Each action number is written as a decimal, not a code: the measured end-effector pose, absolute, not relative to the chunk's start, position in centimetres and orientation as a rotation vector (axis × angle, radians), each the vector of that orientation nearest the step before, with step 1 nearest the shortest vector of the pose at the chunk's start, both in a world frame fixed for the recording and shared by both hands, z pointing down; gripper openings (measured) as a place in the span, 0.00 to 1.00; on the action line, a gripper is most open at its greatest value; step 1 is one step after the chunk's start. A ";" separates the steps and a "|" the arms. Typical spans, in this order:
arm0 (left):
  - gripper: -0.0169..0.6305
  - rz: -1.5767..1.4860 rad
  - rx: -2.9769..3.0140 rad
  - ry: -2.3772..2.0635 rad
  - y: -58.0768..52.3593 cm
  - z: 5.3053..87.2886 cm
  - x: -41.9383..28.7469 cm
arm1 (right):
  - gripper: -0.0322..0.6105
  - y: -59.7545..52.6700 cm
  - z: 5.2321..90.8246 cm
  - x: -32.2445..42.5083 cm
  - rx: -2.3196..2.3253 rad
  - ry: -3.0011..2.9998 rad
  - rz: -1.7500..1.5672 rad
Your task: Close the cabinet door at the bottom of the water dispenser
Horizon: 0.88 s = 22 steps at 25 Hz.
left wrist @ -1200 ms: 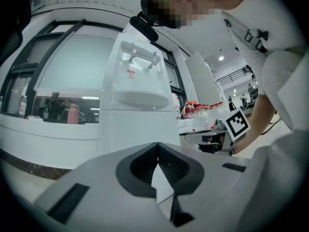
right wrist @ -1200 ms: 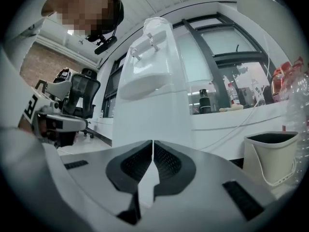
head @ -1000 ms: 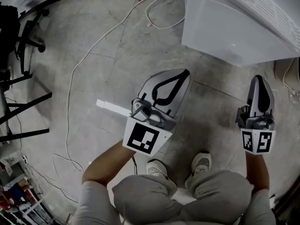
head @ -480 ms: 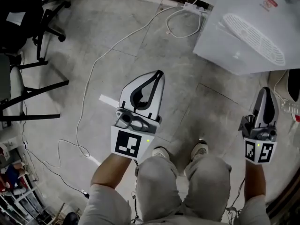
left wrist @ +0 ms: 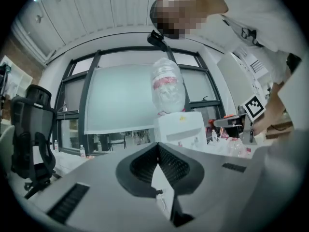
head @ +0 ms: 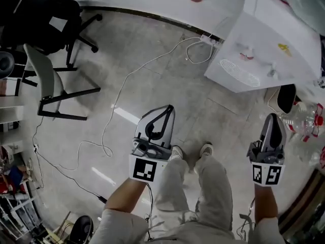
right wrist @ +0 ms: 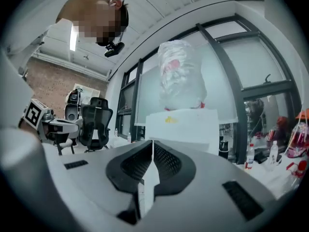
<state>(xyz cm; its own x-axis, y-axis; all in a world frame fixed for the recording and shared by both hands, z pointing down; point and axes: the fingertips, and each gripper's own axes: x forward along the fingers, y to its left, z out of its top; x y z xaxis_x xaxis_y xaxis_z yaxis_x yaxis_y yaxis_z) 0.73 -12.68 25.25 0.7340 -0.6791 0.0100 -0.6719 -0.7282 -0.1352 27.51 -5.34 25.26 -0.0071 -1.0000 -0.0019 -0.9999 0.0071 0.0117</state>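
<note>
The left tongs (head: 169, 109) are closed with nothing between them, at 6 o'clock in the head view above the floor (head: 152, 60). The right tongs (head: 272, 117) are likewise closed and empty, at 4 o'clock. The white water dispenser (head: 264, 44) stands at 1 o'clock, well apart from both, with a bottle (right wrist: 181, 76) on top. Its cabinet door cannot be made out.

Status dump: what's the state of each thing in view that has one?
left gripper, shut, empty
right gripper, shut, empty
water dispenser, upright, bottle seated on top
cabinet door, not visible, so open or shut can't be told
office chair, upright
cable, slack, lying in loops
</note>
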 end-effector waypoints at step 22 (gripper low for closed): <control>0.04 0.079 -2.733 1.400 -2.3 -12.6 -8.7 | 0.09 9.9 -12.4 25.7 2.148 -2.244 0.010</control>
